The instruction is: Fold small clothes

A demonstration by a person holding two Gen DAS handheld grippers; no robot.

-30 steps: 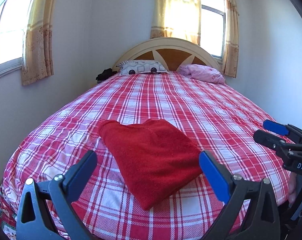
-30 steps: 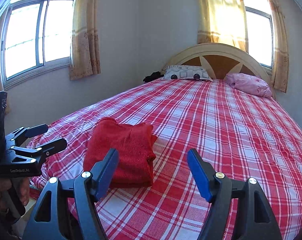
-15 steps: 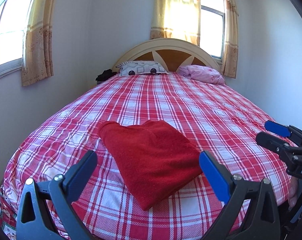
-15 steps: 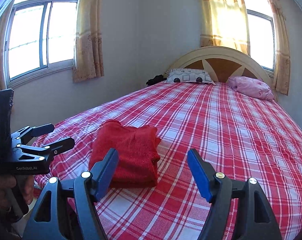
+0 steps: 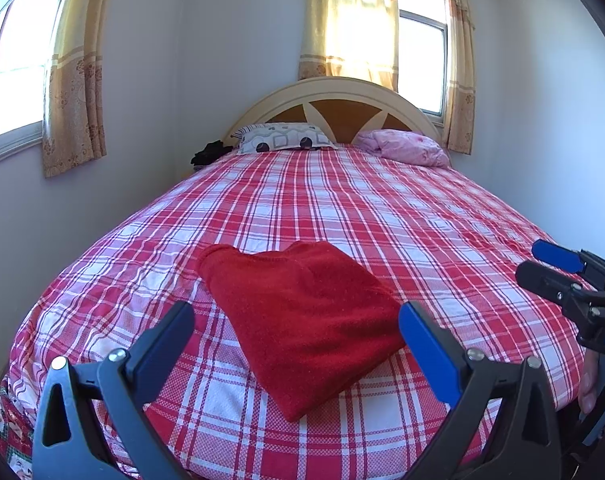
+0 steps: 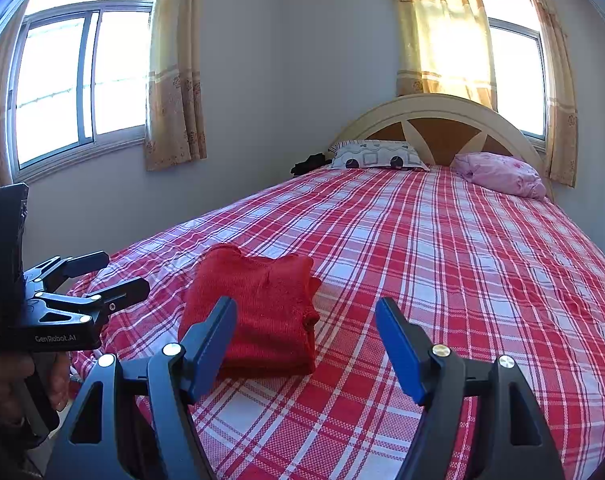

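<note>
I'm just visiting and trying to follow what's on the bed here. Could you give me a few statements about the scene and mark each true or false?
1. The red garment lies folded on the plaid bedspread. True.
2. The left gripper is clamped on the garment. False: its jaws stand open, with nothing between the pads.
3. The right gripper is open and holds nothing. True.
4. The pink pillow lies next to the garment. False: it is far off at the headboard.
5. A patterned pillow lies at the head of the bed. True.
</note>
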